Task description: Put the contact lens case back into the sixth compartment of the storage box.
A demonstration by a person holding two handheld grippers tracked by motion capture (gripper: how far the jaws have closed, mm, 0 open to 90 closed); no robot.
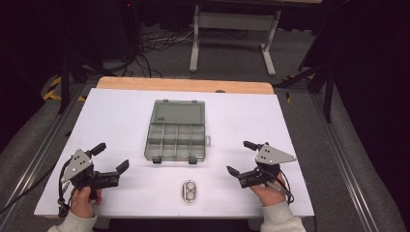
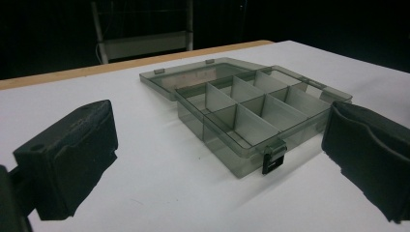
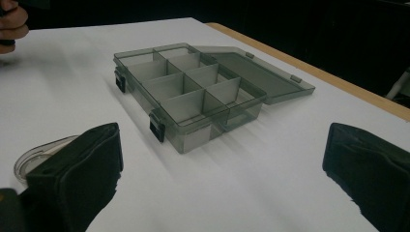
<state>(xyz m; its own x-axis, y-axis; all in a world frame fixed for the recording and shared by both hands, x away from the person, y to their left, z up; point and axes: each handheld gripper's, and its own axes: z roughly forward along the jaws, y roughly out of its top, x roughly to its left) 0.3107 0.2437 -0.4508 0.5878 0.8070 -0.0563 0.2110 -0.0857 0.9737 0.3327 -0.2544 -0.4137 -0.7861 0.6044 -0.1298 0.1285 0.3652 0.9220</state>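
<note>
A smoky grey plastic compartment box [image 1: 176, 140] lies open in the middle of the white table, its lid [image 1: 178, 112] folded flat on the far side. Its several compartments look bare. Two black latches [image 1: 192, 160] hang on its near edge. A small clear oval case [image 1: 189, 191] lies near the front edge. My left gripper [image 1: 111, 156] rests at the front left, open, jaws wide apart with nothing between them. My right gripper [image 1: 241, 157] rests at the front right, also open. The box [image 2: 251, 111] sits ahead between the left jaws, and the box [image 3: 193, 92] likewise ahead of the right jaws, with the oval case [image 3: 36, 157] behind the left-hand jaw.
The white tabletop [image 1: 116, 121] has a wooden strip [image 1: 183, 85] along its far edge. Beyond it stand a metal frame [image 1: 232, 29] and cables on the floor. Metal rails run along both sides of the table.
</note>
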